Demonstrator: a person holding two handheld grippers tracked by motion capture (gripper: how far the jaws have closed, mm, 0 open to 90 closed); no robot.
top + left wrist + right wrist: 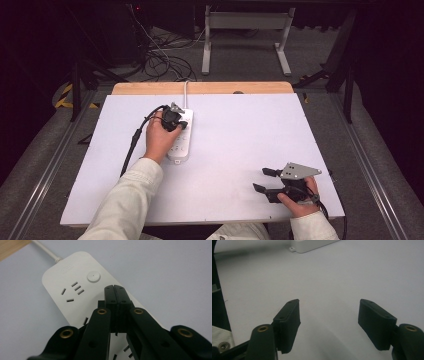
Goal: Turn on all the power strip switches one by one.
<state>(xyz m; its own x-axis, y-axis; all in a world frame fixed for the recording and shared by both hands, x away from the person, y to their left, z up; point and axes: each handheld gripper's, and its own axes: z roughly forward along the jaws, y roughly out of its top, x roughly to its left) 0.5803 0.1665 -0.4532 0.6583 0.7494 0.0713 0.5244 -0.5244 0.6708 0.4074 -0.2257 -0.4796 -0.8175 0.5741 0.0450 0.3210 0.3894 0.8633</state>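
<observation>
— Where does your left claw sit against the power strip?

— My left claw (184, 123) is over the far half of the white power strip (180, 146), which lies lengthwise on the white tabletop (240, 145), left of its middle. In the left gripper view the jaws are clenched flat against each other with nothing between them, and my left claw (115, 287) has its tips just short of the round button (93, 276), a little to its right. I can't tell whether the tips touch the strip's face. The nearest socket (72, 292) lies to the left of the tips.

— How much room is there around it?

— To the left of the strip there is bare white sheet out to the tabletop's left edge. The strip's cord (185, 88) runs off the far edge, over a wooden band (200, 88) there. To the right, the surface is open all the way across.

— And the other side?

— My right claw (262, 180) rests near the tabletop's near right corner, well apart from the strip, jaws released and spread wide with only bare surface between them. In the right gripper view, the claw (329, 317) faces the strip's near end (310, 245) far off across the sheet.

— Any containers?

— The only things that hold anything are the strip's sockets, and every one I can see has no plug in it.
</observation>
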